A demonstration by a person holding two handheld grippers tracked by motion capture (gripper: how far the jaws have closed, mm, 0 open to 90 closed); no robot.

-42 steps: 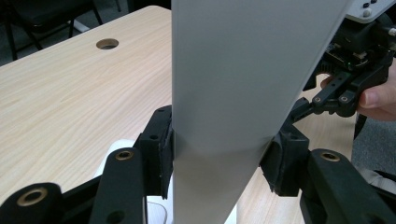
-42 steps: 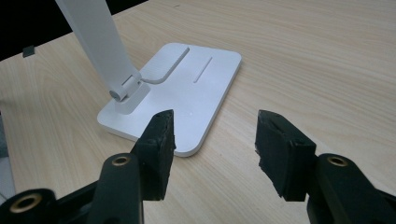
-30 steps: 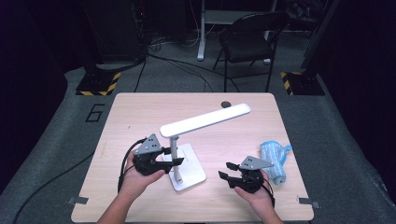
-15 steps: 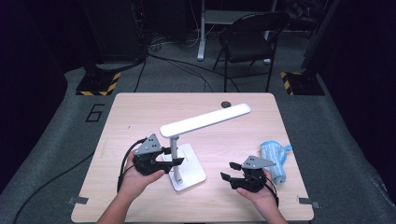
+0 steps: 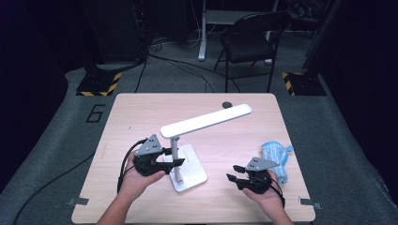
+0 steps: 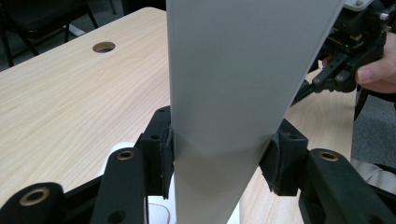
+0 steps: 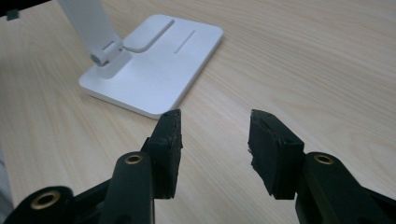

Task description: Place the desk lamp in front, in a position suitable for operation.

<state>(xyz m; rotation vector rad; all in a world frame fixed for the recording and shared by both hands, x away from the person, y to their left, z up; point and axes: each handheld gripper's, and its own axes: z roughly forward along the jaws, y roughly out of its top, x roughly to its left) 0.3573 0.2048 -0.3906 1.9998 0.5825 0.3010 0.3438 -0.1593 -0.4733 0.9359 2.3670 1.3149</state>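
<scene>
White desk lamp (image 5: 187, 154), upright post, head perhaps tilted

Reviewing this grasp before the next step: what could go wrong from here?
1. The left gripper clamps only the white desk lamp's thin upright; its long head overhangs, so lifting may tip it.
2. The right gripper, jaws just closing on nothing, sits near the lamp's flat base and could nudge it.

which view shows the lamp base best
The right gripper view: the white lamp base lies whole and close, hinge included. The high view shows it small, under the post. The left gripper view shows a sliver.
</scene>
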